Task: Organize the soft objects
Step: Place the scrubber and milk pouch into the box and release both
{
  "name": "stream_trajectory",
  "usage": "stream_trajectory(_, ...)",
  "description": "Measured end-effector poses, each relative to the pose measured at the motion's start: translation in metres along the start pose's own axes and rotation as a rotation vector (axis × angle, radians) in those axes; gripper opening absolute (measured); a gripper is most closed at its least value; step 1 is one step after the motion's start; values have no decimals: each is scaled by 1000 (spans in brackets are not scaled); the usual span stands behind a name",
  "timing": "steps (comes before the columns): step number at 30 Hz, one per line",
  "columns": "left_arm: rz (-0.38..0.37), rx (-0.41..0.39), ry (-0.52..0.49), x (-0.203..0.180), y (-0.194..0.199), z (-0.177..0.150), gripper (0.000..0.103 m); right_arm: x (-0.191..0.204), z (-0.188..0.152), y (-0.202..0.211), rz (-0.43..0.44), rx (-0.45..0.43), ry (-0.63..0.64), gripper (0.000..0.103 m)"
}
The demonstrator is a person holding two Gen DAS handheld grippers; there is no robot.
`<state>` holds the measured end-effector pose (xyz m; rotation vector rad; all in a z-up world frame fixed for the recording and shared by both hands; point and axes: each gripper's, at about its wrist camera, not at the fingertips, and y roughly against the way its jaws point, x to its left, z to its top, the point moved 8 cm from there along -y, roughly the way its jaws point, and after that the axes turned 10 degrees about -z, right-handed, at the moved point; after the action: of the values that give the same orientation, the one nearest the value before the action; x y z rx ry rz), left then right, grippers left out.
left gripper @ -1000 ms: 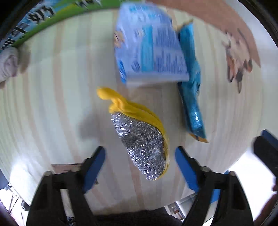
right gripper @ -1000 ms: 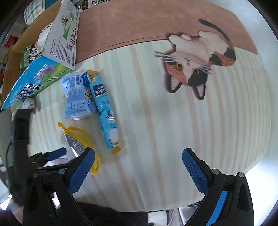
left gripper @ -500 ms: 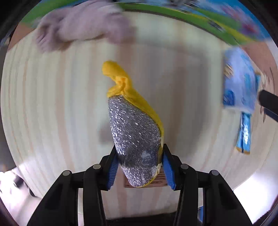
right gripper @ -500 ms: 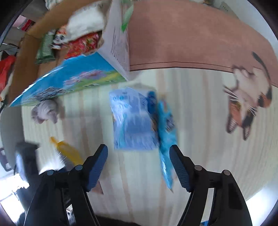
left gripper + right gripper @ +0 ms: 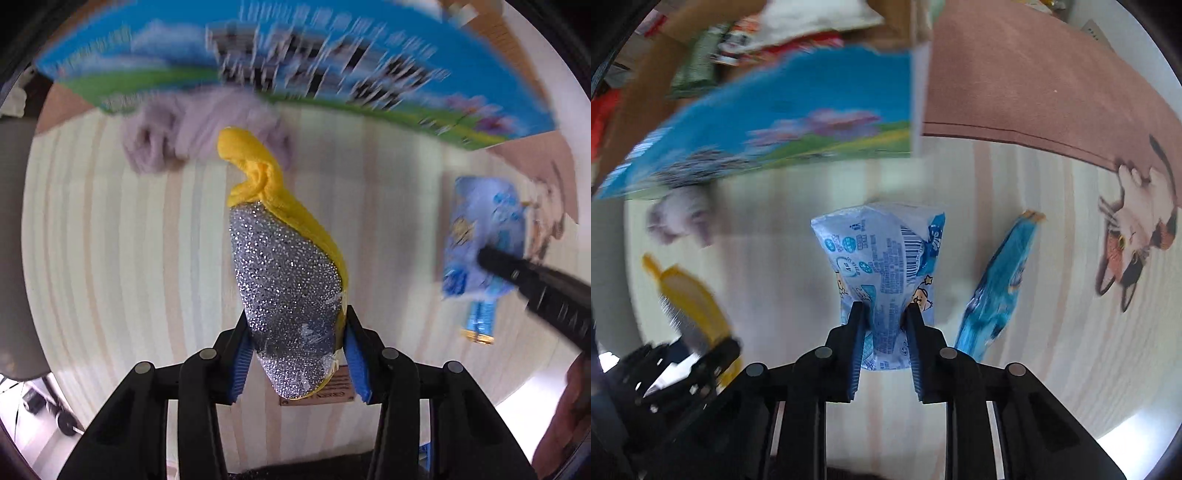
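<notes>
My left gripper (image 5: 295,350) is shut on a yellow scrubbing pad with a silver glitter face (image 5: 288,280), held above the striped mat. The pad also shows at the left of the right wrist view (image 5: 690,299). My right gripper (image 5: 884,332) is shut on a light blue tissue pack (image 5: 882,254), squeezing its near end. The pack shows at the right of the left wrist view (image 5: 484,240). A lilac fluffy cloth (image 5: 192,129) lies beyond the pad, next to the box. It also shows in the right wrist view (image 5: 683,218).
A cardboard box with a blue and green printed side (image 5: 783,122) stands at the back, holding snack packets (image 5: 783,29). A bright blue snack packet (image 5: 997,288) lies right of the tissue pack. A cat picture (image 5: 1134,229) marks the mat at the far right.
My left gripper closed on the yellow pad and carried it toward the box and the lilac cloth. My right gripper swung left and closed on the tissue pack.
</notes>
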<state>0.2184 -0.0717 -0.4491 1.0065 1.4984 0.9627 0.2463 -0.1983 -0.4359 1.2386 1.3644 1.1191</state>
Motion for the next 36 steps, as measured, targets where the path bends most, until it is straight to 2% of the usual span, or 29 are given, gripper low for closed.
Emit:
stream_trajectory(4,-46,-55,-34,-10,48,-5,41,9,-12,46,124,-48,-7,22)
stream_trajectory(9,-124,-133,-82,-39,119,12,41,15,2,125,204,-171,-6,22)
stream_trajectory(12,-166,-158,-99,-37,156,42,41,20,25,162,226,-224,7,22)
stream_trajectory(15,-152,-170,-96,-22,175,85,41,38,57,179,217,-255,19,22)
stream_trajectory(18,-111,-134,-76,-3,168,120,41,59,92,172,231,-229,14,22)
stream_trajectory(22,-45,-43,-49,28,143,162,42,90,134,144,192,-178,22,21)
stream_trajectory(26,-63,92,10,51,101,189,42,113,158,107,161,-111,32,21)
stream_trajectory(33,-104,249,58,65,53,197,42,128,178,58,119,-24,45,17)
stream_trajectory(36,-117,274,64,66,43,193,43,131,182,48,113,-5,55,16)
